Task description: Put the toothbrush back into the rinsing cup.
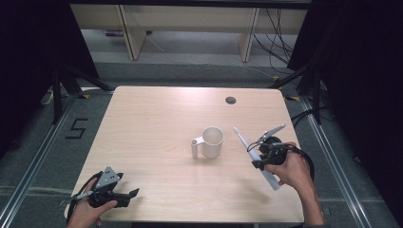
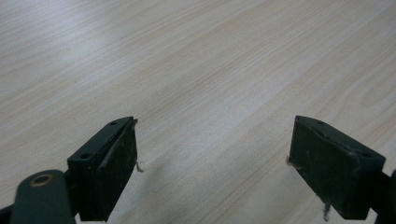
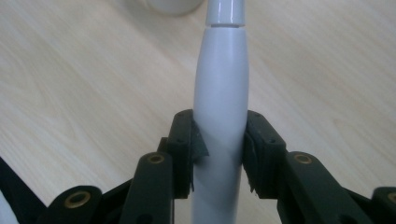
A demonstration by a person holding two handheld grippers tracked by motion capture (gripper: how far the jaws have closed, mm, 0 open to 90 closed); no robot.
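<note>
The right gripper (image 1: 260,153) clamped a toothbrush (image 1: 253,153) right of the mug (image 1: 212,141). The left gripper (image 1: 134,193), fingers wide, hovered nearer the bench (image 1: 157,118) edge.

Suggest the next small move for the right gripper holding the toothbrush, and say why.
Probably carry the electric toothbrush toward the white mug and tip its head over the rim. The right gripper has its jaws clamped on the handle, the brush is off the table with its head nearest the mug, and the mug stands upright with its mouth open. The left gripper rests open, apart.
</note>
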